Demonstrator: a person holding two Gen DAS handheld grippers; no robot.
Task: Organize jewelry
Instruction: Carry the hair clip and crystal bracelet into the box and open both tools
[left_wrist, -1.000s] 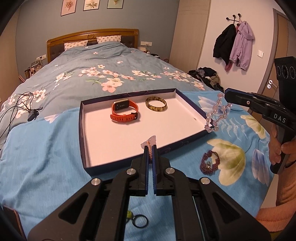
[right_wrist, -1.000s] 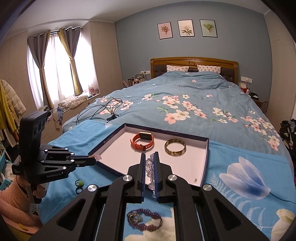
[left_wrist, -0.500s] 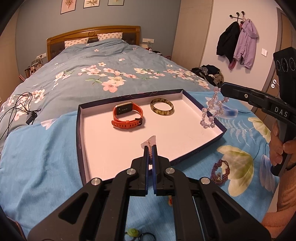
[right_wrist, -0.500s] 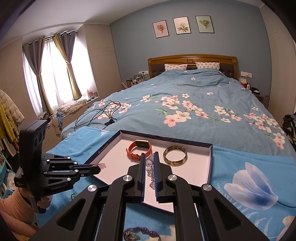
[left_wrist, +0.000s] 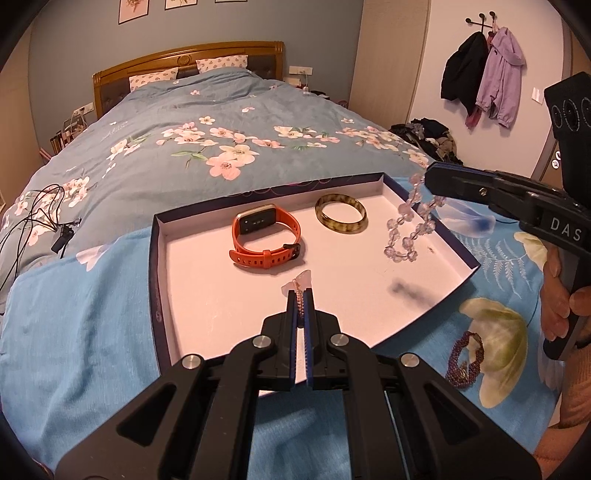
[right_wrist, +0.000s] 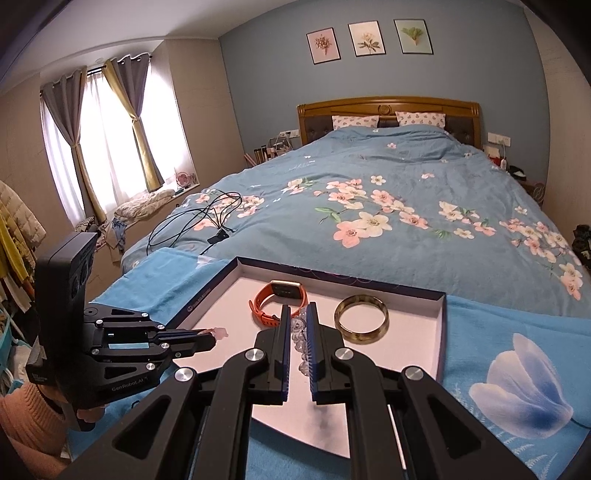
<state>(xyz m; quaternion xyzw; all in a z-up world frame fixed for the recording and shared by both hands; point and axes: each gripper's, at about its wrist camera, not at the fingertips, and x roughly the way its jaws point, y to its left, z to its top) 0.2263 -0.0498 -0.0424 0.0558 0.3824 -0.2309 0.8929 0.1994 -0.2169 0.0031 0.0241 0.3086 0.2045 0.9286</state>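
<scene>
Bed (right_wrist: 406, 192) with a blue floral cover, bearing a shallow white-lined tray (left_wrist: 207, 295) near its foot. In the tray: an orange watch (left_wrist: 266, 236) and a brown bangle (left_wrist: 340, 219) side by side toward the far edge; beside the tray on the cover, a purple beaded bracelet (left_wrist: 464, 357). Left gripper (left_wrist: 302, 295), pressed together on a thin chain with a pale pink pendant (left_wrist: 302, 280), over the tray's near part; right gripper (right_wrist: 298, 325), pinching a clear bead bracelet (left_wrist: 410, 229) that hangs over the tray's right side.
</scene>
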